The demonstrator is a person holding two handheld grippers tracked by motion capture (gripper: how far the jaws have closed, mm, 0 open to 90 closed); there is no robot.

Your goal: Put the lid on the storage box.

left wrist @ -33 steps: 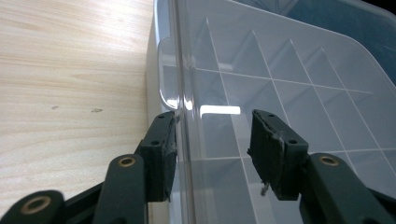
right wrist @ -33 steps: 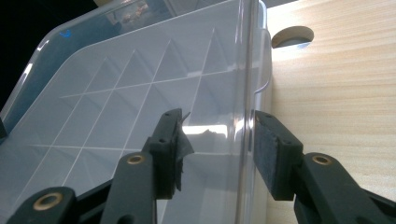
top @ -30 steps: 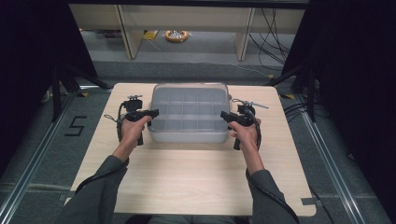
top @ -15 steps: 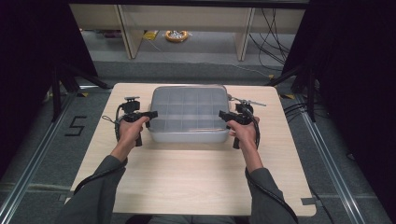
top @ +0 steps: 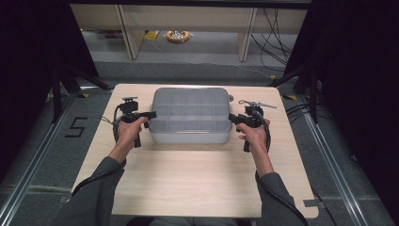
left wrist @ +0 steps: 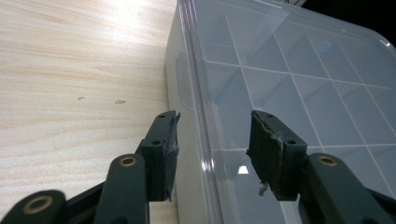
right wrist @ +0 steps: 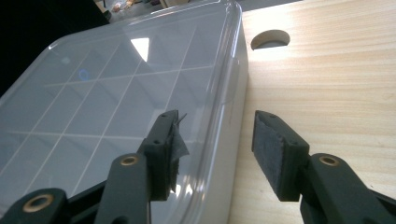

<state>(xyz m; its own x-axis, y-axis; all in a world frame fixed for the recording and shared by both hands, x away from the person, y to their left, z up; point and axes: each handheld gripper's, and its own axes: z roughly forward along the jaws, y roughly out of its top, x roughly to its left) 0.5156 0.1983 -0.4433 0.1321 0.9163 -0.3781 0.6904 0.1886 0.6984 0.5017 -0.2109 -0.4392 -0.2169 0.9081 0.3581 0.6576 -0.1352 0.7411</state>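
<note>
A translucent grey compartment box (top: 190, 115) with a closed clear lid sits on the wooden table (top: 188, 174), toward the far middle. My left gripper (top: 151, 114) is at the box's left end, open, its jaws straddling the lid's rim (left wrist: 194, 93): one pad (left wrist: 169, 142) outside, the other over the lid. My right gripper (top: 230, 117) is at the box's right end, open as well, straddling the rim (right wrist: 219, 102) there. In the left gripper view the left gripper (left wrist: 212, 149) grips nothing; the same holds for the right gripper (right wrist: 215, 149) in its own view. The compartments look empty.
A round hole (right wrist: 270, 38) is cut in the tabletop beyond the box's far right corner. A small metal tool (top: 256, 103) lies on the table behind my right hand. Shelving legs and cables stand on the floor behind the table.
Both grippers have stayed at the box's ends. The box seems to have shifted slightly toward the person.
</note>
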